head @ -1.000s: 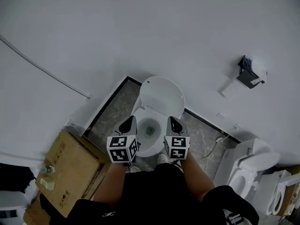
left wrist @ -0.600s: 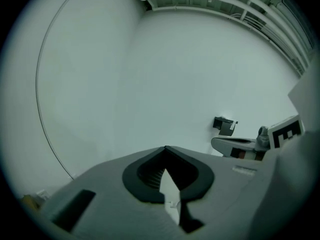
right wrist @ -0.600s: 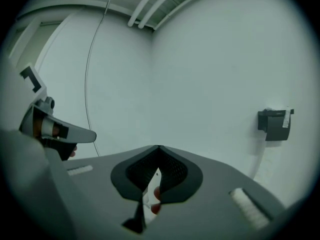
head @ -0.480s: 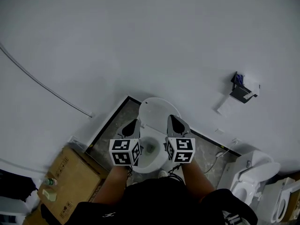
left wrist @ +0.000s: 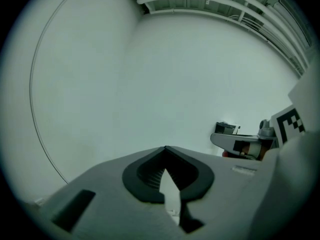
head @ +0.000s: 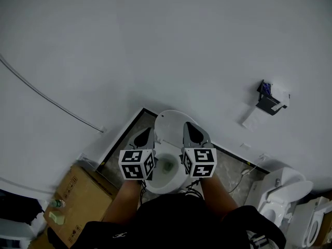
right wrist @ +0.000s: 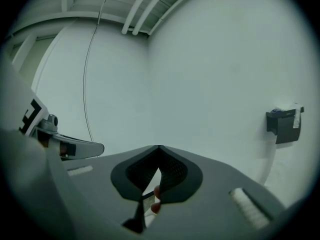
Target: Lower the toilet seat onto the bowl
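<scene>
The left hand-held gripper (left wrist: pixel 165 149) and right hand-held gripper (right wrist: pixel 159 148) were closed and empty, facing the wall (left wrist: pixel 165 74). Only the head view showed the toilet (head: pixel 167 183).

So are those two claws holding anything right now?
Nothing is held. The left gripper and the right gripper are both shut and empty.

Left gripper: grey moulded-plastic two-jaw gripper (head: pixel 143 137), matte shell, black ribbed pads (left wrist: pixel 148 176) lining the inner faces.
Left cube: white cube with black square markers (head: pixel 136 164) at the rear end of the left gripper.
Right gripper: matching grey plastic gripper (head: pixel 193 134), same black lining, with a pale ridged strip (right wrist: pixel 245 205) right of its jaws.
Right cube: white marker cube (head: pixel 199 162) at its rear end.
Clothing: black garment (head: pixel 171 217) behind both cubes, with a small white logo (head: pixel 120 237) behind the left cube.
</scene>
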The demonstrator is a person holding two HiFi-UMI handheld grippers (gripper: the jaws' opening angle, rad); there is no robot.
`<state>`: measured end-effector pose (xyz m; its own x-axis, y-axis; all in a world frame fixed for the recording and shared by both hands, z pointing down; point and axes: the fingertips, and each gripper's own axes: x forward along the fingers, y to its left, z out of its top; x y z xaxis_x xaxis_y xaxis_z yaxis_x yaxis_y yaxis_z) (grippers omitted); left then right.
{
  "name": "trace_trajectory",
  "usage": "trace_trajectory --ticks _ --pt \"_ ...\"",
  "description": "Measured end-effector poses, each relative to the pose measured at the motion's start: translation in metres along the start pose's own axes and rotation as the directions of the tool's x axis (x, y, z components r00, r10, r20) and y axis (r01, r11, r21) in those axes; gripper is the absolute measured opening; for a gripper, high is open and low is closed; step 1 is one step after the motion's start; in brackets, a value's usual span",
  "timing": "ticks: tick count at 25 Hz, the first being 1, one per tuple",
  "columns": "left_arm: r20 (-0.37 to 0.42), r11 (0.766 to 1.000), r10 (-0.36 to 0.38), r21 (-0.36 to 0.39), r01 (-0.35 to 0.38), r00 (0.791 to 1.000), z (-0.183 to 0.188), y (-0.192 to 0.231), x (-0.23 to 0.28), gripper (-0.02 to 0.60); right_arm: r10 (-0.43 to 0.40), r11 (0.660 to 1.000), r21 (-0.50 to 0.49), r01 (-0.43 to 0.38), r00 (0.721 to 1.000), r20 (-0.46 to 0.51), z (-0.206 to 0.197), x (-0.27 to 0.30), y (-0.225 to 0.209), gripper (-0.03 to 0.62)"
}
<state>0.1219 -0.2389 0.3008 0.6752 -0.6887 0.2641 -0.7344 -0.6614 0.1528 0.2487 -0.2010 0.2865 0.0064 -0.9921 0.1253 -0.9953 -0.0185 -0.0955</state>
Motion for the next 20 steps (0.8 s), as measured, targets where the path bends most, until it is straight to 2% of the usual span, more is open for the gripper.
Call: trace_trajectory --ticks 9,20 --pt "0.013 1.000 0.005 -0.011 -0.004 1.000 0.007 0.009 0.007 0.009 0.002 1.000 -0.027 -0.002 1.000 0.003 0.004 0.011 0.004 0.006" --pt "0.005 1.000 0.009 -0.016 -0.009 1.000 -0.004 0.002 0.006 0.011 -0.008 0.999 -0.039 0.008 1.000 -0.002 -0.006 0.002 0.000 0.006"
